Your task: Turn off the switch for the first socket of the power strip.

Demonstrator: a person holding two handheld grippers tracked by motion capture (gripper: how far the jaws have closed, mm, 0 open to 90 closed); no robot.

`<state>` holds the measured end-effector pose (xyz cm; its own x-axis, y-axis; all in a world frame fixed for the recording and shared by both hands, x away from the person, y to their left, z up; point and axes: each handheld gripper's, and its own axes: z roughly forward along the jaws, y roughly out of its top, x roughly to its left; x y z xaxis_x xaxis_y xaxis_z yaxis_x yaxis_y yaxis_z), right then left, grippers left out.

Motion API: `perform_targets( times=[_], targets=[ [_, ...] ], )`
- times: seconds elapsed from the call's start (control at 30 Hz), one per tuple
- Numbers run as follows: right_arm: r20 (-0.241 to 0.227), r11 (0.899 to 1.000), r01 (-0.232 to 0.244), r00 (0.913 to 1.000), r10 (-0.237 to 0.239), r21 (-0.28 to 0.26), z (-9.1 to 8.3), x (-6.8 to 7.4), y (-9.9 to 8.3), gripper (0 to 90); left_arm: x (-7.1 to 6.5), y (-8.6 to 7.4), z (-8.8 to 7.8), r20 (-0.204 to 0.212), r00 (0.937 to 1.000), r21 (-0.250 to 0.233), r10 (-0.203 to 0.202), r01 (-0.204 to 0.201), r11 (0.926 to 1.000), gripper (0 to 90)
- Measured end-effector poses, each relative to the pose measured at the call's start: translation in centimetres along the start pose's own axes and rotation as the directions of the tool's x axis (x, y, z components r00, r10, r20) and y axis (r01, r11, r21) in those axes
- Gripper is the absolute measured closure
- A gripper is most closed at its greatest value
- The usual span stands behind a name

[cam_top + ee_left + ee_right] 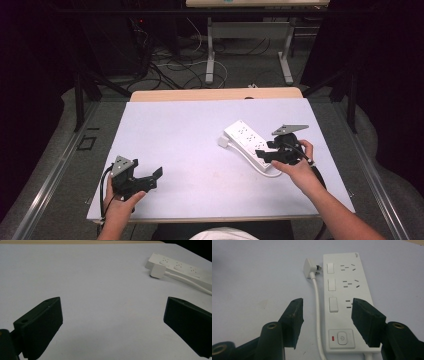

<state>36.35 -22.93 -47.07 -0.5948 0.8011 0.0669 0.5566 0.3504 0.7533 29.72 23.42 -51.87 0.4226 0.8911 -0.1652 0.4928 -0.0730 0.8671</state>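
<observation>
Your right gripper hangs half-open and empty above the power strip, ready to grasp it.

Black two-jaw tools, grey triangular top plates, black trailing cables, bare forearms.

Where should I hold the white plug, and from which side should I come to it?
Grip the plug by its flat white body, probably from above, with one jaw on each broad side. It lies flat on the table beside the far end of the power strip, prongs toward the strip and cord leaving its near end, so keep off those two ends. The right tool, jaws open above the strip, is nearest.
</observation>
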Motion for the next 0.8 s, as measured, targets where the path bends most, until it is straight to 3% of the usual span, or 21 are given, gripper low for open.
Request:
perform_targets(
  times=[0.4, 0.8],
  targets=[
    [0.036, 0.999, -0.007, 0.9993, 0.009, -0.050, -1.8, -0.3, -0.9, 37.9, 0.0, 0.0, -0.1, -0.002, 1.0000, 0.000, -0.004, 0.004, 1.0000, 2.6],
    [0.075, 0.993, -0.038, 0.9961, 0.046, -0.110, -3.5, -0.7, -2.1, 26.7, 0.0, 0.0, -0.1, -0.003, 1.0000, 0.003, 0.000, 0.000, 1.0000, 2.6]
  ],
)
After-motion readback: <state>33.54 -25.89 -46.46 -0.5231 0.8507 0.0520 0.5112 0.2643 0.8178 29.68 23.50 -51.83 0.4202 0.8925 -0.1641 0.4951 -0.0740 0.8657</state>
